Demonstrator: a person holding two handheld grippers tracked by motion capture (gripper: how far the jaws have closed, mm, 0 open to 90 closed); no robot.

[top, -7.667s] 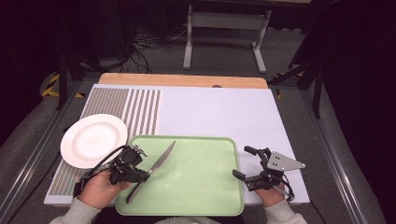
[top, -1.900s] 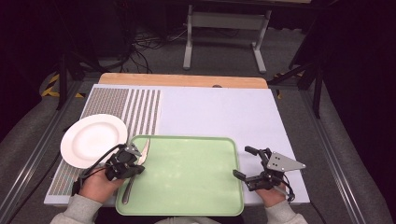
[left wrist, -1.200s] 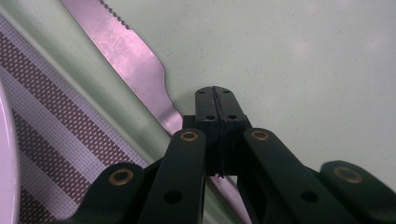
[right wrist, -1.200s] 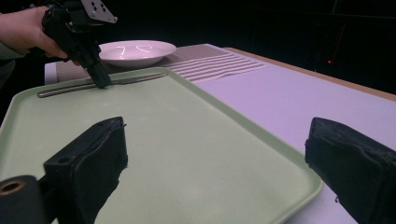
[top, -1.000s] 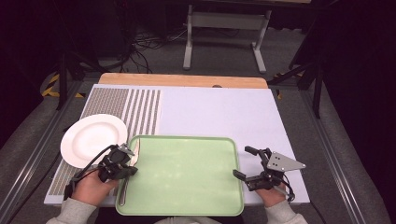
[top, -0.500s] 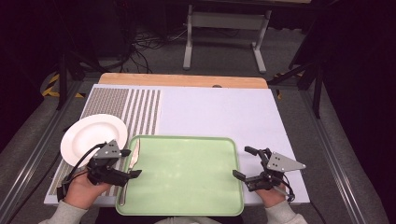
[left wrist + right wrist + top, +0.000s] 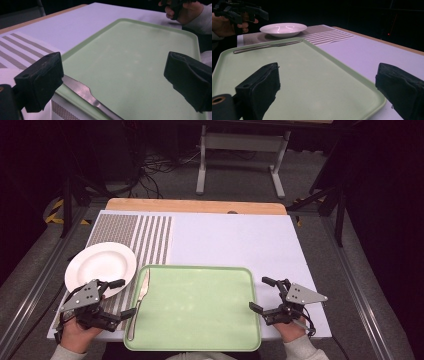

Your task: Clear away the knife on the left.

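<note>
A steel table knife (image 7: 138, 303) lies along the left rim of the pale green tray (image 7: 200, 315), its blade toward the back. The same knife (image 7: 86, 93) shows low in the left gripper view, on the tray's edge (image 7: 75, 51). My left gripper (image 7: 120, 297) hovers just left of the knife, open and holding nothing. A white plate (image 7: 100, 265) sits on the striped mat behind it. My right gripper (image 7: 260, 295) stands open at the tray's right edge, nothing between its jaws. In the right gripper view the knife (image 7: 265, 46) rests on the tray's far rim, the plate (image 7: 283, 28) beyond.
A striped placemat (image 7: 135, 237) covers the left of the white table top (image 7: 235, 240). A wooden strip (image 7: 195, 206) runs along the back edge. Beyond the table stand a metal frame (image 7: 240, 150) and floor cables (image 7: 155, 165).
The left gripper carried the knife from the tray's middle to its left rim, let go of it, opened and drew back to the left. The right gripper stayed still.
</note>
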